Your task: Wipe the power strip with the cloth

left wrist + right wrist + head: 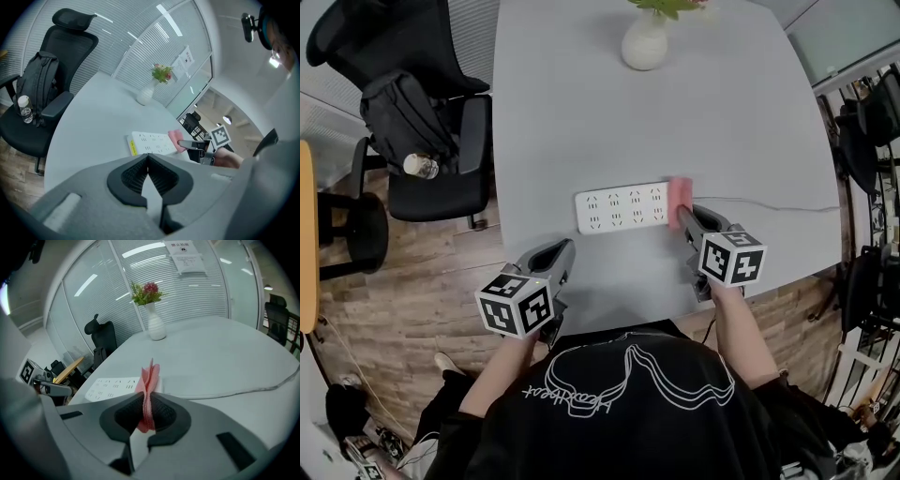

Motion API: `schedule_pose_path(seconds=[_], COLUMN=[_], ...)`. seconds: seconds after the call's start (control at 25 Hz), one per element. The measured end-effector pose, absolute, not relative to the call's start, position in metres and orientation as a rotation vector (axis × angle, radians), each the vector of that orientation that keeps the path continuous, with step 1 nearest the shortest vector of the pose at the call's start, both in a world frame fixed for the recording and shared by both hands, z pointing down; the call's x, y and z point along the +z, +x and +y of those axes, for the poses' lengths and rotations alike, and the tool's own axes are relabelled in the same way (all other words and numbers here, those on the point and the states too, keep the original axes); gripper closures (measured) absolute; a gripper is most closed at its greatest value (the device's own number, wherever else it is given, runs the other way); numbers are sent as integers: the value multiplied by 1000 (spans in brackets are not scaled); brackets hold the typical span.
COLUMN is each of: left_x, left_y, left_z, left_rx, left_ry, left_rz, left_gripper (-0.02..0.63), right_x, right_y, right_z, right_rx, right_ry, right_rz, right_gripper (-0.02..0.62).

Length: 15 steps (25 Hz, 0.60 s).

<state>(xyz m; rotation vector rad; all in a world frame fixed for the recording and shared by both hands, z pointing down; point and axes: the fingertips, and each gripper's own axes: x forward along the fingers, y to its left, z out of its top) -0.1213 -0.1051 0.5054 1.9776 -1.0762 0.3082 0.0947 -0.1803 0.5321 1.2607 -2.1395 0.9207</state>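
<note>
A white power strip (621, 207) lies across the grey table (581, 94), its white cable (787, 205) running off to the right. My right gripper (683, 217) is shut on a folded pink cloth (679, 199), which rests on the strip's right end. The right gripper view shows the cloth (148, 391) pinched upright between the jaws, with the strip (115, 388) just left of it. My left gripper (563, 249) hangs shut and empty near the table's front edge, apart from the strip (152, 143); the cloth (176, 139) and right gripper (194, 146) appear beyond it.
A white vase with flowers (645, 39) stands at the table's far side. A black office chair (412, 122) carrying a backpack and a bottle sits left of the table. More chairs and racks (872, 141) stand at the right.
</note>
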Motion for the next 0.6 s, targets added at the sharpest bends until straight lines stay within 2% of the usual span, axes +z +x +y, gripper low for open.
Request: schedule_pose_path(seconds=[0.24,0.6], left_x=[505,502], left_y=[-117,-120], left_z=[-106,-109], left_rx=[304,294], left_ry=[1985,1984], left_rz=[-1061,-1084], left_gripper=[594,594], right_x=[532,517], right_y=[114,107], right_z=[-181,-187], right_rx=[904,952], right_ry=[1306,1313], right_rz=[-2094,-2166], right_gripper=[552,554])
